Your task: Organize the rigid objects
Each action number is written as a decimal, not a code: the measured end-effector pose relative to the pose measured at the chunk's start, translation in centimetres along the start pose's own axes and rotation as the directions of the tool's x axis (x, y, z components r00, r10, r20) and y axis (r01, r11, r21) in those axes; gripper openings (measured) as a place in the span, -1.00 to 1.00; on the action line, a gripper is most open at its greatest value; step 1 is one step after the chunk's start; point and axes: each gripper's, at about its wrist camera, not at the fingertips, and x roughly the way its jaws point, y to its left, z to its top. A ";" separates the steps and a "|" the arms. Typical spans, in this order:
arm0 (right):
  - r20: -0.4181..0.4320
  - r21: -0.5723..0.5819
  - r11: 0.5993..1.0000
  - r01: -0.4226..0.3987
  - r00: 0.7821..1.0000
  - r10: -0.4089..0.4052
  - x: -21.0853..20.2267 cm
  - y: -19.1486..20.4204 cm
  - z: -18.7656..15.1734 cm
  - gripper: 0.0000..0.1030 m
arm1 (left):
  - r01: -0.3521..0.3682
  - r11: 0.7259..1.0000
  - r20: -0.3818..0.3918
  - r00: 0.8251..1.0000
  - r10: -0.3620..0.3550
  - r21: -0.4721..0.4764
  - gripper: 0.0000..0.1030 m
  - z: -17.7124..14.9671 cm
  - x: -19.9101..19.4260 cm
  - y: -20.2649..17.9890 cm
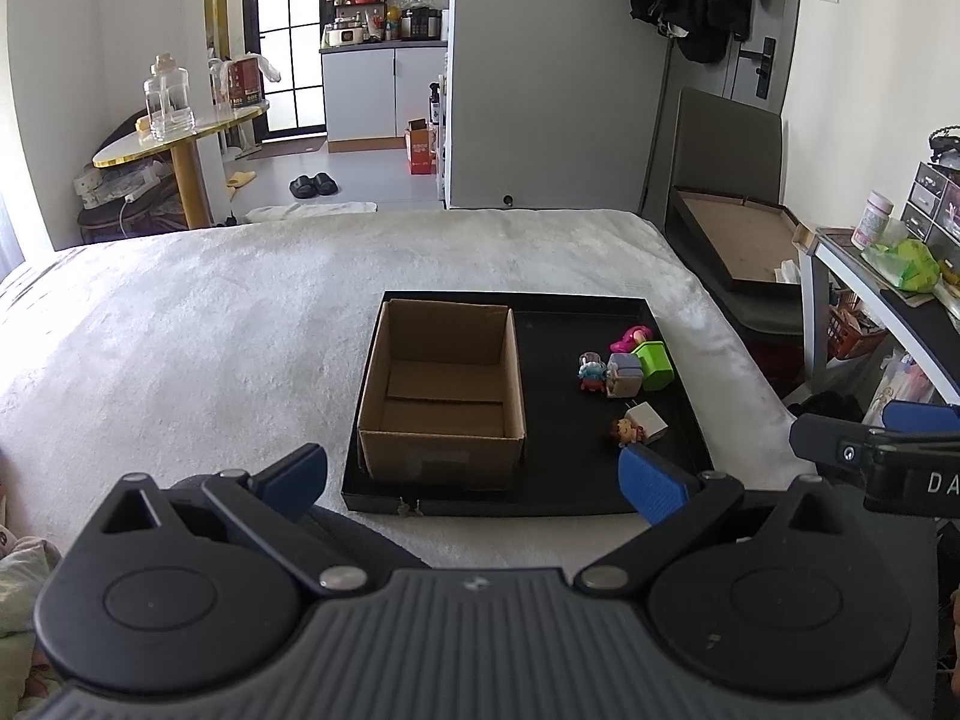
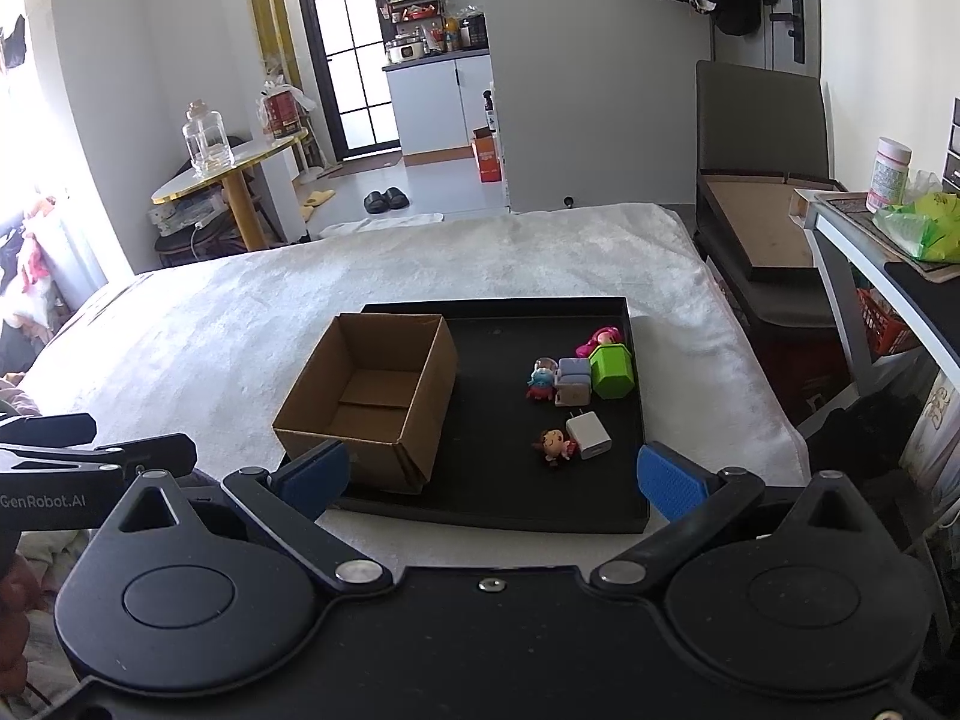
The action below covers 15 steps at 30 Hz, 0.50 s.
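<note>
— Since both grippers sit low at the near edge, what lies ahead of them?
— Biggest first: a bed under a white fleecy blanket stretches away in front of both. On it, straight ahead of the left gripper and just past its fingertips, lies a black tray.
— And in the tray?
— An open cardboard box, with nothing showing inside, fills the tray's left half, directly ahead of the left gripper and ahead-left of the right gripper. The small things sit in the tray's right half, apart from the box.
— Which ones?
— Farthest from the grippers, a green house-shaped block with a pink figure just behind it. Touching the green block's left side is a pale lilac block, and beside that a small blue-and-red figurine. Nearer the right gripper, a white plug charger lies flat, with a little brown-haired doll touching its left edge.
— How do the grippers stand?
— Both have their blue-padded fingers spread wide, holding nothing. The left gripper's right pad overlaps the tray's near right corner in its own view; whether it touches I cannot tell.
</note>
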 end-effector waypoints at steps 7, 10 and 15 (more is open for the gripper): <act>0.000 0.001 1.000 0.001 1.000 -0.001 -0.2 0.1 0.0 1.00 | 0.003 1.000 -0.001 1.000 -0.003 -0.001 0.99 0.0 -0.1 -0.1; 0.000 0.000 1.000 0.006 1.000 -0.006 -0.2 0.2 -0.1 1.00 | 0.004 1.000 0.000 1.000 -0.004 0.002 0.99 0.0 -0.1 -0.1; -0.001 0.001 1.000 0.007 1.000 -0.007 -0.2 0.0 -0.1 1.00 | 0.006 1.000 -0.001 1.000 -0.006 0.000 0.99 0.0 -0.1 -0.2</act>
